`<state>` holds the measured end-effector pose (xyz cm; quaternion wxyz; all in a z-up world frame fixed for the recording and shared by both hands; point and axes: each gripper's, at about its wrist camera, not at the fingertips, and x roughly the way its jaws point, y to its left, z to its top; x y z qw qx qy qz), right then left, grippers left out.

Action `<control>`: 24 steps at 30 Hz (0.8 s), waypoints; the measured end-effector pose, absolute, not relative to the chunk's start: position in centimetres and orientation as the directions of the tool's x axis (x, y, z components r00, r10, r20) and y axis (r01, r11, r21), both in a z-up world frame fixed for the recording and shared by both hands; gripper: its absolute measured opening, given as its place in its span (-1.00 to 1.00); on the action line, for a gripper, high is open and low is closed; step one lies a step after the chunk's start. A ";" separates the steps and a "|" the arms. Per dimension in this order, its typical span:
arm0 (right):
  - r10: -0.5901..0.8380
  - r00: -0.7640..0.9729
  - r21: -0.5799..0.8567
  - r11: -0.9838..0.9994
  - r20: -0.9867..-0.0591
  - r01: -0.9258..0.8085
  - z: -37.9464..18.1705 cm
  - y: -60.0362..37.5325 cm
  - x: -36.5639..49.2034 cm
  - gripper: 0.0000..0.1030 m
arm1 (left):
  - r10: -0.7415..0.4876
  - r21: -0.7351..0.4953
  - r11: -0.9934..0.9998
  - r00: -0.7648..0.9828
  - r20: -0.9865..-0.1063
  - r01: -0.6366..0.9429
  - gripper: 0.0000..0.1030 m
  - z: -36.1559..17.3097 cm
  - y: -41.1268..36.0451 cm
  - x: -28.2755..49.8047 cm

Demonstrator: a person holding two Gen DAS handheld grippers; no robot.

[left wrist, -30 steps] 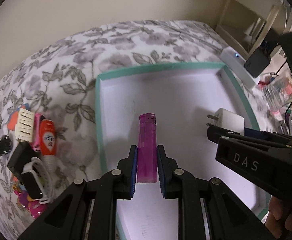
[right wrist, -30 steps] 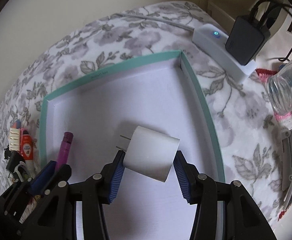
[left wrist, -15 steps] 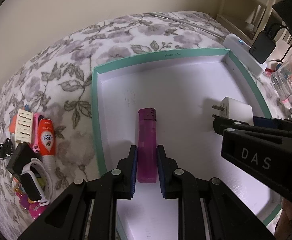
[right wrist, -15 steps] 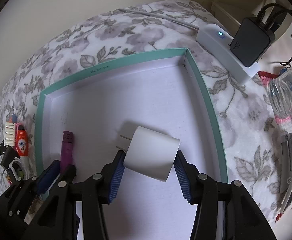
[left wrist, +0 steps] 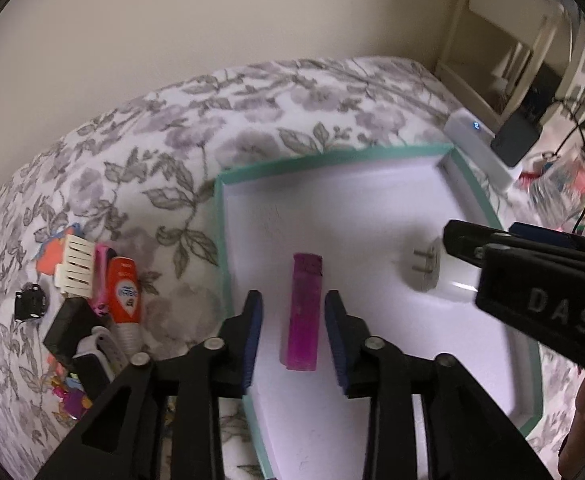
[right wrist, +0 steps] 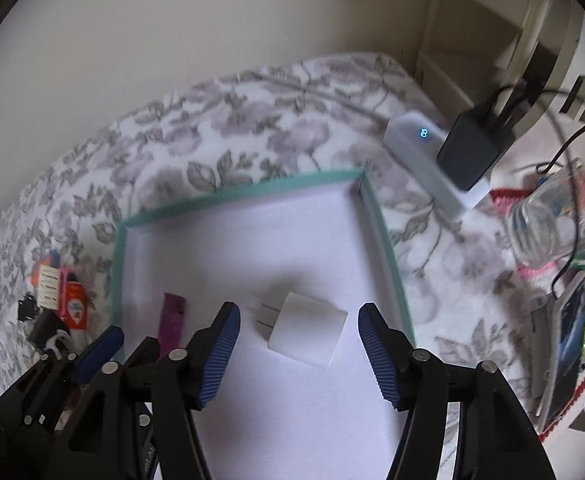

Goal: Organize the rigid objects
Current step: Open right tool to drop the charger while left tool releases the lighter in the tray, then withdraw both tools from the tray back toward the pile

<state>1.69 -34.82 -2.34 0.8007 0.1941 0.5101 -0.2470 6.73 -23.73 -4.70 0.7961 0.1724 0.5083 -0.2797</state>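
Two small things lie on the white floor of a shallow box (left wrist: pixel 376 157) with a teal rim, set on a flowered blanket (left wrist: pixel 196 128). One is a see-through purple lighter (left wrist: pixel 303 314), flat on its side near the box's left wall, its darker cap pointing away from the camera. The other is a white plug adapter (right wrist: pixel 305 329), a rounded block on its side with two metal prongs aimed left, near the right wall.

Both grippers point steeply down over the box. The left gripper (left wrist: pixel 294 334) has just been opening; its blue pads stand clear on either side of the lighter, no longer pressing it. The right gripper (right wrist: pixel 295 350) has also just been opening, its jaws spread wide of the adapter, which sits free between them.
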 end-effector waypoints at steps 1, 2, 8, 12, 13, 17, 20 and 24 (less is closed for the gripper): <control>-0.202 0.363 0.058 0.803 -0.910 0.593 -2.0 -34.8 1.7 0.27 | -0.273 -0.011 0.788 0.334 -0.902 0.616 -0.30 -4.3 -23.5 6.8; -0.207 0.370 0.058 0.804 -0.906 0.591 -1.7 -34.7 1.7 0.27 | -0.274 -0.010 0.792 0.341 -0.899 0.611 -0.25 -4.0 -23.4 6.9; -0.204 0.358 0.050 0.809 -0.911 0.586 -2.3 -34.6 2.0 0.29 | -0.262 0.006 0.820 0.384 -0.885 0.573 0.26 -3.1 -22.2 7.9; -0.202 0.346 0.044 0.807 -0.916 0.589 -3.0 -34.7 2.0 0.42 | -0.248 0.002 0.842 0.391 -0.886 0.539 0.41 -3.2 -21.4 8.9; -0.202 0.347 0.045 0.807 -0.916 0.589 -3.1 -34.7 2.0 0.48 | -0.243 0.001 0.851 0.394 -0.886 0.526 0.55 -3.3 -21.1 9.2; -0.206 0.351 0.048 0.801 -0.913 0.597 -3.4 -34.9 2.0 0.66 | -0.237 -0.020 0.877 0.396 -0.887 0.480 0.63 -3.6 -20.0 10.1; -0.203 0.353 0.058 0.792 -0.913 0.607 -3.6 -35.1 2.0 0.84 | -0.222 -0.020 0.896 0.409 -0.885 0.443 0.77 -3.7 -19.2 10.8; -0.204 0.356 0.062 0.788 -0.912 0.613 -3.7 -35.2 2.0 0.97 | -0.208 -0.025 0.914 0.417 -0.885 0.404 0.81 -3.8 -18.2 11.6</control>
